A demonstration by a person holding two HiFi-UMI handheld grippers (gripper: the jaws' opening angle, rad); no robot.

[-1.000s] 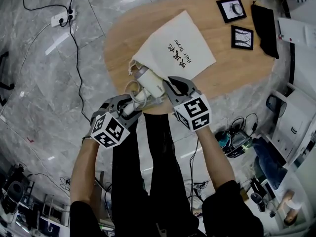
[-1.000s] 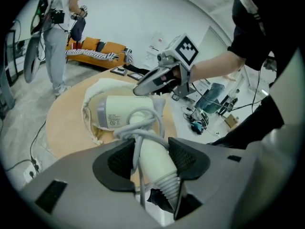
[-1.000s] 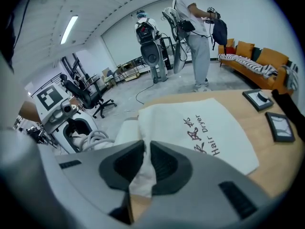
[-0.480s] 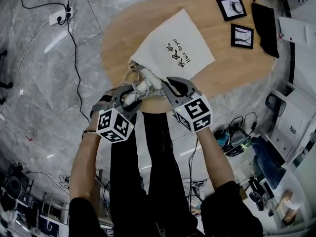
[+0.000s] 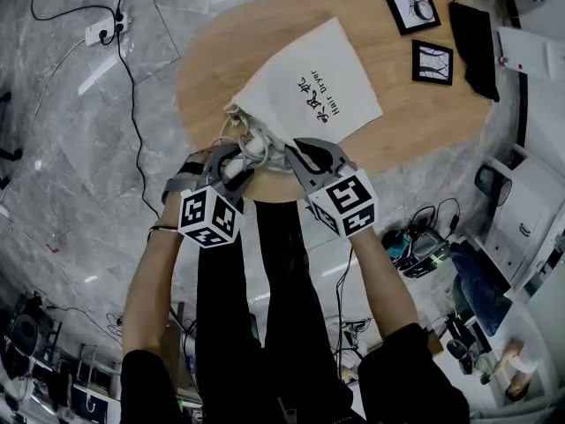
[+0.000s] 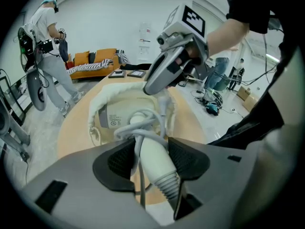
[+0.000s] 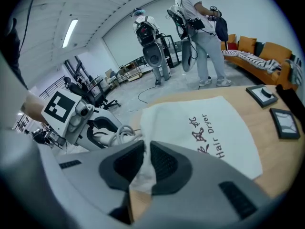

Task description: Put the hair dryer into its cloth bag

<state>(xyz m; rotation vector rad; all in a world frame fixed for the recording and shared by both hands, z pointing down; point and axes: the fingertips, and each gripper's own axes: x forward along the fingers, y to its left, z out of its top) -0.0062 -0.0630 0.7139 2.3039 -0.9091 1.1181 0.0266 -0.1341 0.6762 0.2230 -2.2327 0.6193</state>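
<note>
Clamping rigid, prob. slick hair dryer [image 6: 155,167] at handle w/ left gripper [image 6: 151,151]; right gripper [image 7: 146,162] pinches limp cloth bag [image 7: 200,128] rim.

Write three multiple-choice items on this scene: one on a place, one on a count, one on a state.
1. Where does the hair dryer lie?
A. its body in the mouth of the cloth bag
B. on the floor
C. on top of a frame

2. How many black picture frames lie on the table?
A. one
B. two
C. four

3. What is the right gripper doing?
A. hanging open and empty
B. clamping the bag's edge
C. clamping a frame

Answers:
1 A: the left gripper view shows the dryer's body inside the bag's white rim.
2 B: the head view shows both frames, to the right of the bag.
3 B: white cloth sits pinched between its jaws.
</note>
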